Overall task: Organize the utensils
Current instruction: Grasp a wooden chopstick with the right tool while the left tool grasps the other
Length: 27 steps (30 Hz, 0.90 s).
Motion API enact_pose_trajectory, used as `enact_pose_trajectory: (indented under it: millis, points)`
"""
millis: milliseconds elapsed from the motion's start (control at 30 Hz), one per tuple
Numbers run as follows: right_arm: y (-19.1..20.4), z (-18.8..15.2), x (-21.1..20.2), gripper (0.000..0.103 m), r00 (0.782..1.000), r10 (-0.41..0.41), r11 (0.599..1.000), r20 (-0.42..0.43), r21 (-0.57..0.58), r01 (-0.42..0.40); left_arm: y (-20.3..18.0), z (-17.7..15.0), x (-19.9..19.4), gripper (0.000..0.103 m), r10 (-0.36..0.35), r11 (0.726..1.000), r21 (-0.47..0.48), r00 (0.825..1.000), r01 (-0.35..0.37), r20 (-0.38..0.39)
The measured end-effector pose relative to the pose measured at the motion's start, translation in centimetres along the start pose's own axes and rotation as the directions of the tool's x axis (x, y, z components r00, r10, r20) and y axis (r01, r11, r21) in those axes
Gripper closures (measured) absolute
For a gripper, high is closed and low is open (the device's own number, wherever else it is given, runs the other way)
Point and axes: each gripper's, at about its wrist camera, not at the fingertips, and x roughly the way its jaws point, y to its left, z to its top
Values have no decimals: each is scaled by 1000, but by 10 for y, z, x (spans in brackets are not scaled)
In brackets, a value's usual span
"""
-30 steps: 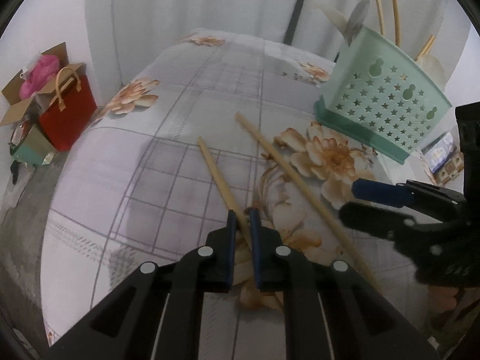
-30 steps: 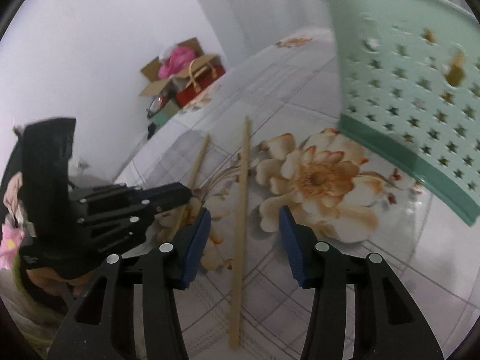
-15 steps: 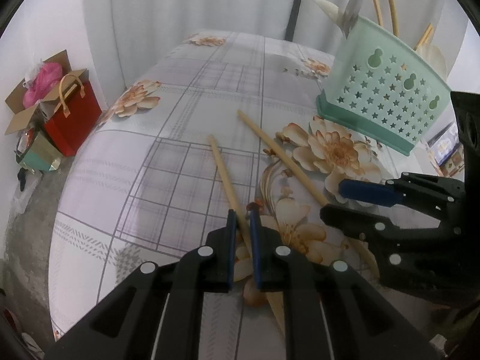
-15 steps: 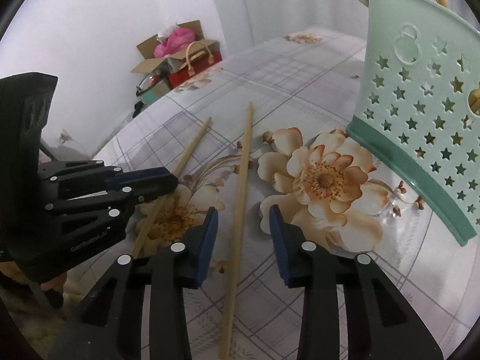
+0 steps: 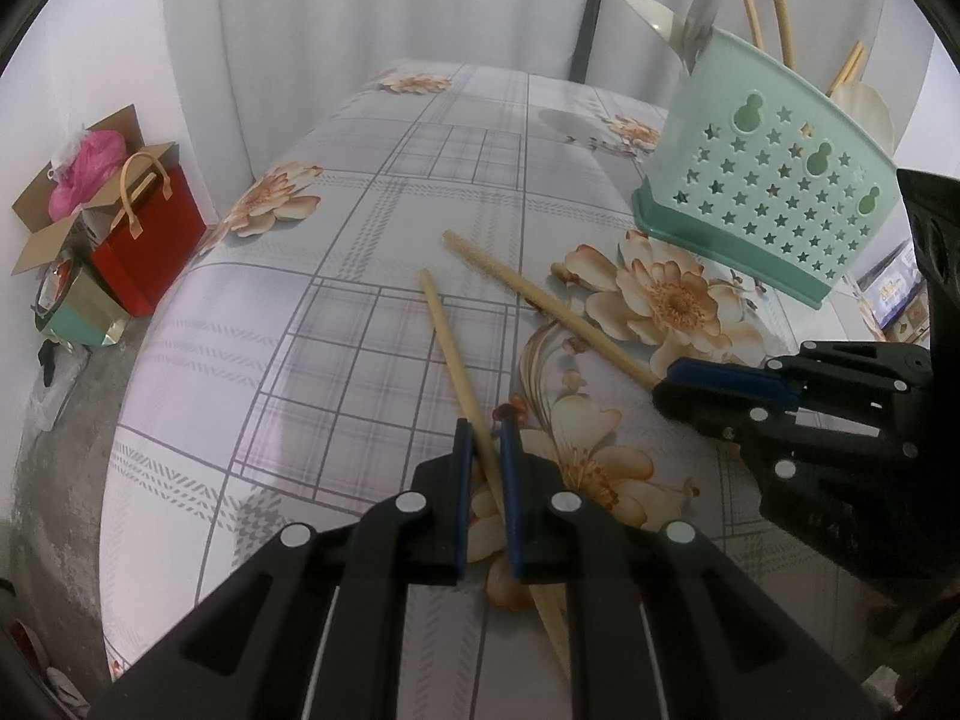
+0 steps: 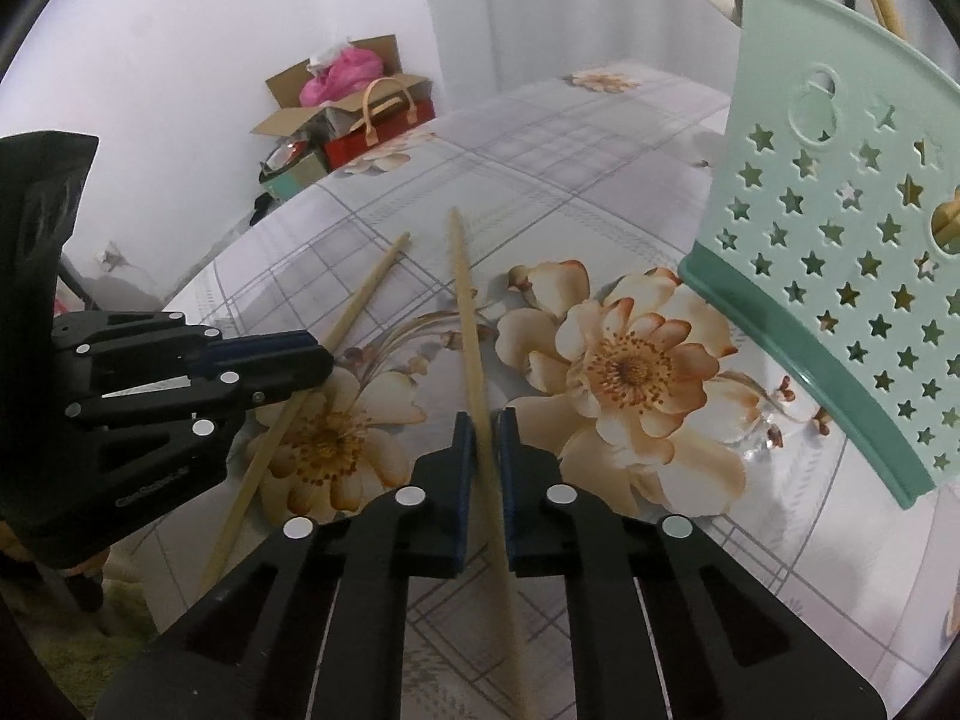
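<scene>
Two chopsticks lie on the flowered tablecloth (image 5: 372,192), both on the near side of the green holder (image 5: 762,192), which stands upright on the cloth with spoons (image 5: 699,12) and more sticks poking out of its top. The left chopstick (image 5: 447,336), the one farther from the holder, runs straight in between the blue pads of the left gripper (image 5: 481,426); the jaws are clenched on it near its near end, and its far tip points away across the cloth. The right chopstick (image 6: 465,300), the one nearer the holder, passes between the pads of the right gripper (image 6: 482,417), whose jaws are likewise pinched tight on the stick partway along its length, with the tail end running back under the gripper body. From the right wrist view the left chopstick (image 6: 360,294) slants beside the held one, their far tips near each other but apart, and the left gripper (image 6: 312,360) sits over it, well clear of the holder (image 6: 840,276). Raised lettering on the side of the left gripper's black body is too blurred to read. Far from the holder, on the floor past the table edge, are a red bag (image 5: 150,240) and an open box (image 5: 54,216).
</scene>
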Motion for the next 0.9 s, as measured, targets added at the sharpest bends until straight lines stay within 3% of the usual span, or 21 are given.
enact_pose_trajectory:
  millis: [900]
  points:
    - [0,-2,0,98,1000,-11,1000,-5,9,11,1,0,0,94,-11,1000,-12,1000,12,13]
